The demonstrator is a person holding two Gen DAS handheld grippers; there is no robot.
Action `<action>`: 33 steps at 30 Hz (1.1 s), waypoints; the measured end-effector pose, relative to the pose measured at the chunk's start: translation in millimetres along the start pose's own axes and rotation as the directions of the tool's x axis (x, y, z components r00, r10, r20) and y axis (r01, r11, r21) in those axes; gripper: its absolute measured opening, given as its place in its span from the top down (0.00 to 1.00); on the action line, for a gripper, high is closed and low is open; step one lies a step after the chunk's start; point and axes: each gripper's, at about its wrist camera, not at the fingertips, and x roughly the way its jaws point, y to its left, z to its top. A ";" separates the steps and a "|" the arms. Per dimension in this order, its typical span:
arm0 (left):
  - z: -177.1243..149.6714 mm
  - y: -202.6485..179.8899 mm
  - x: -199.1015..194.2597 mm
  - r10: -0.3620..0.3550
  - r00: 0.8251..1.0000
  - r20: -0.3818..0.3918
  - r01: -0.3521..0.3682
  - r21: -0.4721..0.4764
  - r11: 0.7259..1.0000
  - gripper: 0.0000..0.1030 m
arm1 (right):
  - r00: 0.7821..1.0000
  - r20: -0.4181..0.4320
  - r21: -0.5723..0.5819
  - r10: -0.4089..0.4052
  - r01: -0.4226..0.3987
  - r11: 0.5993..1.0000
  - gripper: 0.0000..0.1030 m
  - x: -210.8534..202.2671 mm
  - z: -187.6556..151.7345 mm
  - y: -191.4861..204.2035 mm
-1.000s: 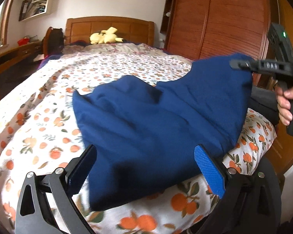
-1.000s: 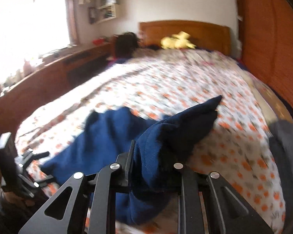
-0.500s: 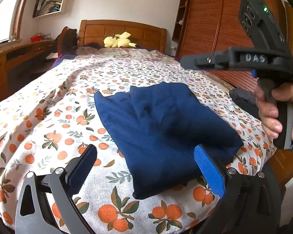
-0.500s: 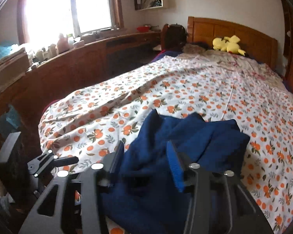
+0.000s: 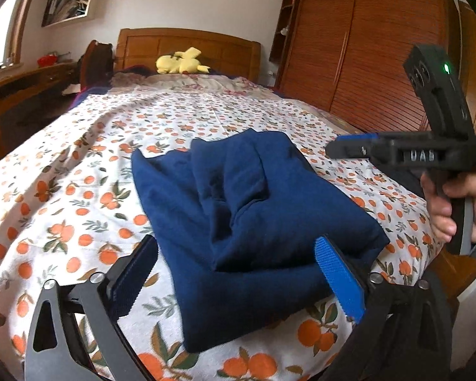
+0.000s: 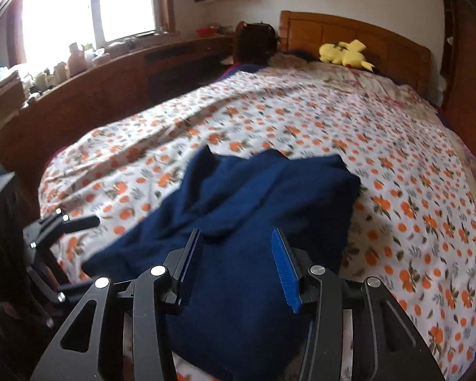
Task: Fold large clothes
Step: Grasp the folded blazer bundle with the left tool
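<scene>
A dark blue garment (image 5: 247,209) lies folded in a bundle on the orange-print bedspread (image 5: 79,171) near the foot of the bed. My left gripper (image 5: 238,273) is open just in front of its near edge, holding nothing. My right gripper (image 6: 238,254) is open above the garment (image 6: 247,203), its jaws apart and empty. In the left wrist view the right gripper (image 5: 349,149) is held in a hand to the right of the garment. In the right wrist view the left gripper (image 6: 76,225) sits at the left edge.
A wooden headboard (image 5: 187,47) with a yellow plush toy (image 5: 181,62) stands at the far end. A wooden wardrobe (image 5: 380,47) lines the right side. A long wooden desk (image 6: 95,89) runs under the window on the left. A dark cloth (image 5: 406,177) lies at the bed's right edge.
The right gripper carried the garment's raised corner over, let go and opened. The garment now lies folded flat. The right gripper has drawn back to the right.
</scene>
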 end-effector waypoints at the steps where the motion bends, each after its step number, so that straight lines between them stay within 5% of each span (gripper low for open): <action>1: 1.1 -0.6 4.0 -0.008 1.000 -0.012 0.008 -0.002 1.000 0.17 | 1.000 -0.006 0.002 -0.004 0.004 1.000 0.58 0.6 -3.6 -3.1; 11: 2.1 -4.5 33.1 -0.009 0.996 -0.092 0.011 0.012 1.000 0.35 | 0.999 -0.043 -0.010 -0.010 0.010 1.000 0.58 6.9 -31.7 -12.8; 13: 1.1 -4.3 37.6 -0.030 0.993 -0.110 0.031 0.011 0.999 0.59 | 0.999 -0.046 -0.008 -0.011 0.010 1.000 0.58 7.3 -34.7 -15.8; 15: 0.7 -3.4 40.7 -0.033 0.992 -0.124 0.034 0.010 0.999 0.73 | 0.999 -0.045 -0.001 -0.010 0.010 1.000 0.58 6.7 -37.3 -19.0; 19: 3.7 -3.3 35.4 -0.076 0.989 -0.129 0.077 0.006 0.997 0.90 | 0.999 -0.037 0.007 -0.008 0.008 1.000 0.58 3.0 -40.3 -24.6; 28: 8.5 -29.1 -39.1 -0.030 1.000 -0.001 0.030 0.033 0.999 0.92 | 0.999 0.006 0.003 0.037 -0.037 0.999 0.58 -8.9 -34.8 -27.0; 33: -15.2 -14.0 -46.0 0.046 0.998 -0.040 -0.047 -0.020 0.999 0.92 | 0.997 -0.015 -0.025 0.078 -0.078 0.997 0.58 5.9 -38.3 -15.6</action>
